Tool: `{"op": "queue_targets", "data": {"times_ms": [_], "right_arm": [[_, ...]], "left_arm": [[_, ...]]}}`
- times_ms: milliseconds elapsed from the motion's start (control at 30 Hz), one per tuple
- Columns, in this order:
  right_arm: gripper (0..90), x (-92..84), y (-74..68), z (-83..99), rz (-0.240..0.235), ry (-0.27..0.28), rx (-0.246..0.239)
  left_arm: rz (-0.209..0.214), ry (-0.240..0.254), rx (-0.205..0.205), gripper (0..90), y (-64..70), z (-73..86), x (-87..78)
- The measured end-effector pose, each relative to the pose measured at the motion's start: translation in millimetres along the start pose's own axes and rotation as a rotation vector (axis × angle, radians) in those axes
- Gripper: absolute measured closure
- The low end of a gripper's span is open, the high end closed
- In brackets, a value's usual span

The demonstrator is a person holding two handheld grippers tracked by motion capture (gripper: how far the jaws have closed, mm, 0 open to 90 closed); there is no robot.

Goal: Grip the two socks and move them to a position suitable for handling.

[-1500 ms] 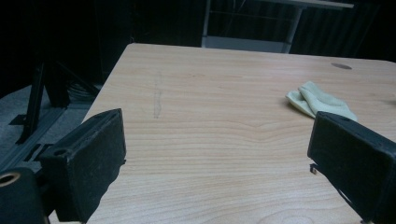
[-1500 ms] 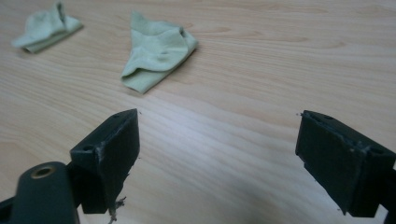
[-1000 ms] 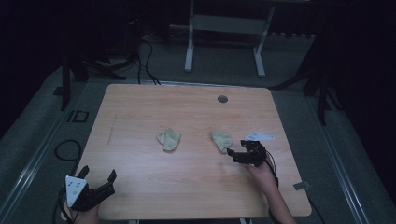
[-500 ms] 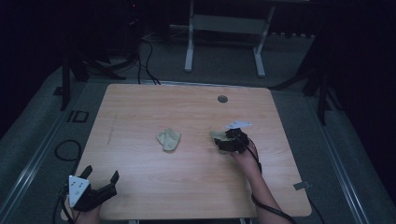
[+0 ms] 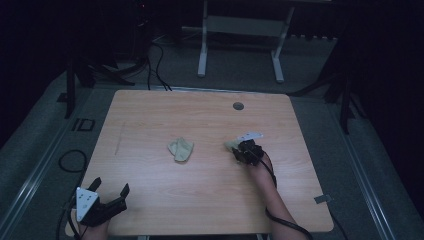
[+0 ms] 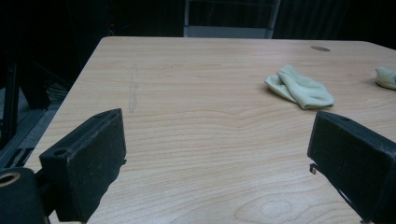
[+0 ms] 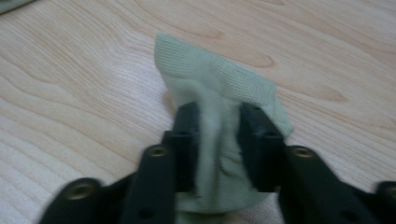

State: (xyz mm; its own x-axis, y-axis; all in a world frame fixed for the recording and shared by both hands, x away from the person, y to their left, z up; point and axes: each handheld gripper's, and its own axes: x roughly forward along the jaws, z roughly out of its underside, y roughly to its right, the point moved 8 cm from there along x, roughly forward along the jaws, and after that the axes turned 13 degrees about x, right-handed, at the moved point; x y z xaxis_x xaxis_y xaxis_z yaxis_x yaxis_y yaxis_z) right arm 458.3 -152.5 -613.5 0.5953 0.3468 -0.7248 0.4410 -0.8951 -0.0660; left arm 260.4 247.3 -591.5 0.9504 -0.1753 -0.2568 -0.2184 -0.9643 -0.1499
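Note:
Two pale green socks lie on the wooden table (image 5: 200, 205). One crumpled sock (image 5: 181, 149) (image 6: 299, 87) rests near the middle. The other sock (image 5: 231, 145) (image 7: 219, 88) (image 6: 386, 77) lies to its right, and my right gripper (image 5: 245, 150) (image 7: 218, 121) is shut on it, with the cloth bunched between the two black jaws and its cuff end sticking out ahead. My left gripper (image 5: 110, 187) (image 6: 219, 140) stands open at the near left corner of the table, nothing between its jaws, pointing toward the middle sock.
A round cable hole (image 5: 238, 106) (image 6: 320, 48) sits near the table's far edge. Beyond the table stand a white metal frame (image 5: 240, 45) and dark stands, with cables (image 5: 155, 60) on the grey floor.
My right gripper moved forward and left onto the right-hand sock and closed on it. The left gripper stayed at the near left corner.

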Motion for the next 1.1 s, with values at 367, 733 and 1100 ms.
{"op": "queue_targets", "data": {"times_ms": [367, 733, 1100], "right_arm": [[80.6, -36.4, -36.4, -12.1, -0.096, 0.025, -0.034], [80.5, -90.5, -98.3, -2.4, -0.193, 0.103, -0.158], [80.5, -112.1, -129.5, 41.1, -0.214, 0.068, -0.160]], "left_arm": [[0.002, 0.001, 0.004, 4.5, 0.2, -1.1, 0.6], [0.017, 0.017, -0.006, 4.5, 2.9, -3.8, -0.2], [0.059, 0.046, -0.019, 4.5, 11.7, -7.6, 0.6]]}}
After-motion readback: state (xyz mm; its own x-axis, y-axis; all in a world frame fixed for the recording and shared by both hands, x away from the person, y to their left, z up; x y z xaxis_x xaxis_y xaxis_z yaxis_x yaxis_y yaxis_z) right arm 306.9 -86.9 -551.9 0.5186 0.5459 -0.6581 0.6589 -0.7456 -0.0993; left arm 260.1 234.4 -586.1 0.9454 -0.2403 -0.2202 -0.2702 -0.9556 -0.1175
